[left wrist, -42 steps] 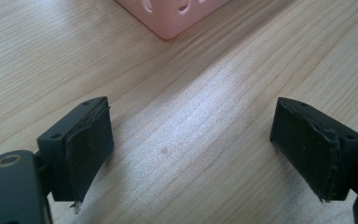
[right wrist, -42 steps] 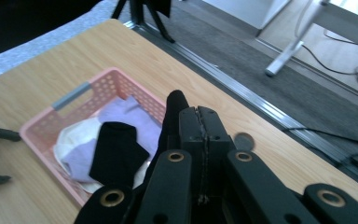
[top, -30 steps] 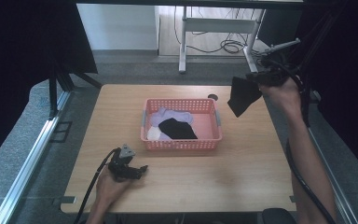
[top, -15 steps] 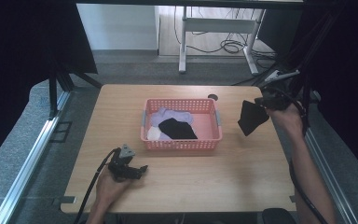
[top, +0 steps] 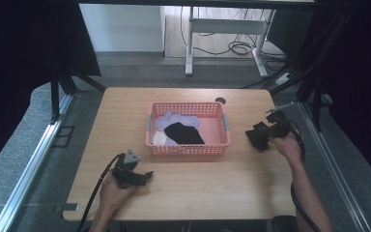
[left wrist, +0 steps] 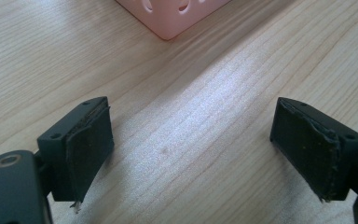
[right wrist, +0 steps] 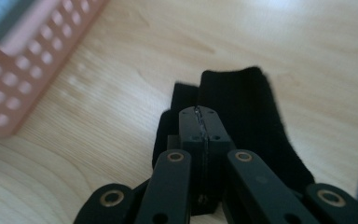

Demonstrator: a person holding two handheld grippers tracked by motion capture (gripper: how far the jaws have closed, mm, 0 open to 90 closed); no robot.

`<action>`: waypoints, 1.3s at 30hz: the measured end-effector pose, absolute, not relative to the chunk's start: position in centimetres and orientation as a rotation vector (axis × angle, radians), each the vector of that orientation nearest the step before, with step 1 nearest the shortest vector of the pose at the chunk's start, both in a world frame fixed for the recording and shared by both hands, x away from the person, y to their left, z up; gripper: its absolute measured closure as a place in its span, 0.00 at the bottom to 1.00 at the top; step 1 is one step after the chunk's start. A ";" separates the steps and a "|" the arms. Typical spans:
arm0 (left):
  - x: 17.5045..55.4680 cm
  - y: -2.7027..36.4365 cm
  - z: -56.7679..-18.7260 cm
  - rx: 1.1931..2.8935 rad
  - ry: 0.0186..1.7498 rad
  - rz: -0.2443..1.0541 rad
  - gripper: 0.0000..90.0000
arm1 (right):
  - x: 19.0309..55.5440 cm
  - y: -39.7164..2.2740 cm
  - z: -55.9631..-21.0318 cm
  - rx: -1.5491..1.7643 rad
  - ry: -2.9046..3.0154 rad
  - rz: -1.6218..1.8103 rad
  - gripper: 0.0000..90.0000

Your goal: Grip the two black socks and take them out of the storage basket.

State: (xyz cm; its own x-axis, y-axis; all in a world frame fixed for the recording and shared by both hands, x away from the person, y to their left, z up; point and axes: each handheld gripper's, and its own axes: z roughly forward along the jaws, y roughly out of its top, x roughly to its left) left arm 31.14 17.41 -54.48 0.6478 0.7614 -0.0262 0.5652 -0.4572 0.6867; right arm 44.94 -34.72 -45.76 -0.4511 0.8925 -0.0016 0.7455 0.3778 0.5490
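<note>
1. The right gripper [right wrist: 200, 114] has its jaws pressed together on a black sock [right wrist: 242, 116], low over the wooden table [top: 212, 179] just right of the pink basket [top: 188, 147]; a thin pinch of ribbed fabric could slip free if the hand jerks
2. The left gripper [left wrist: 191, 154] rests near the table's front edge, jaws wide apart and holding nothing
3. Released here, the black sock may bunch instead of lying flat
</note>
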 end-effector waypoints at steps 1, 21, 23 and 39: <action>31.1 17.4 -54.5 2.190 1.024 0.375 0.14 | 44.9 -34.7 -46.4 1.448 2.350 0.691 1.00; 31.2 17.4 -54.5 2.194 1.023 0.374 0.14 | 44.5 -32.8 -43.7 1.377 2.387 0.770 0.51; 31.2 17.4 -54.5 2.195 1.022 0.375 0.14 | 44.6 -32.3 -43.0 1.352 2.385 0.806 0.46; 31.2 17.5 -54.4 2.199 1.017 0.378 0.14 | 46.3 -23.9 -40.7 1.084 2.489 0.906 0.38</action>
